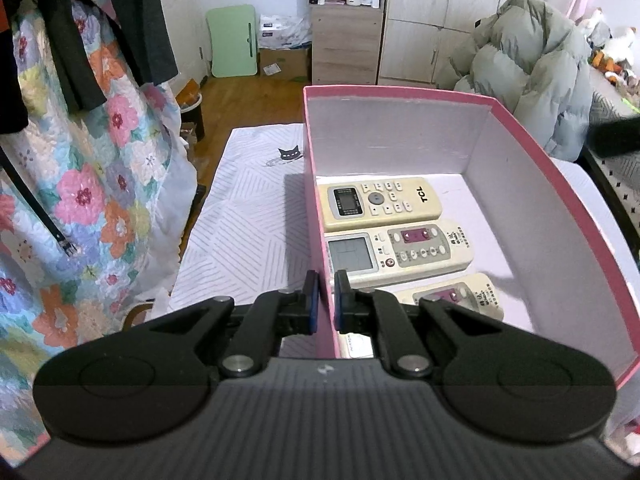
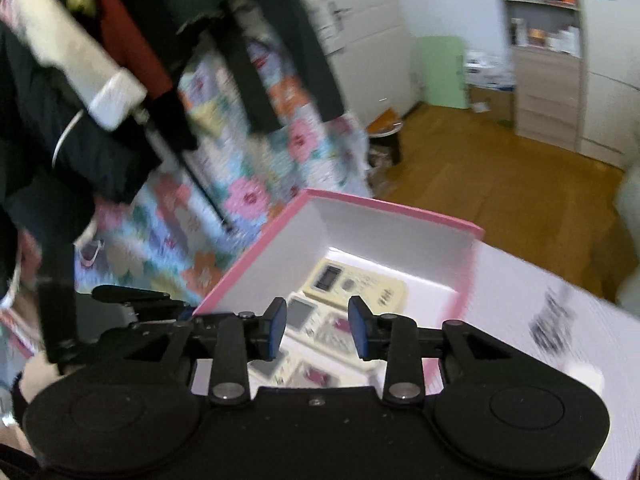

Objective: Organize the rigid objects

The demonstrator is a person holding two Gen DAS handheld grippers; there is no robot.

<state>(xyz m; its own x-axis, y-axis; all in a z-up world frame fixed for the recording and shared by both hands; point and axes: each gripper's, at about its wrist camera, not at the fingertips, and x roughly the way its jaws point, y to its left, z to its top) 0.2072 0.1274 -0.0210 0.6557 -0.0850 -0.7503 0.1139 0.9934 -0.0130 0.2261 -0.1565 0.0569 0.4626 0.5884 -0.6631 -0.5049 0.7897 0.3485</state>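
Observation:
A pink box [image 1: 404,94] with white inner walls stands on a white striped cloth. Inside lie cream remote controls side by side: a TCL one [image 1: 380,202], one with purple buttons [image 1: 400,252] and another [image 1: 460,296] nearer me. My left gripper [image 1: 326,300] is shut on the box's left wall, one finger outside and one inside. In the blurred right wrist view my right gripper [image 2: 317,330] is open and empty above the box [image 2: 384,206], over the remotes [image 2: 352,286]. The left gripper [image 2: 132,300] shows at the box's left wall.
The white cloth [image 1: 248,216] with a cat print covers the table left of the box. A flowered quilt [image 1: 92,168] and dark clothes hang at the left. A grey puffer jacket [image 1: 528,68] lies at the right. Wood floor, a cabinet [image 1: 346,36] and a green folding table [image 1: 234,40] stand beyond.

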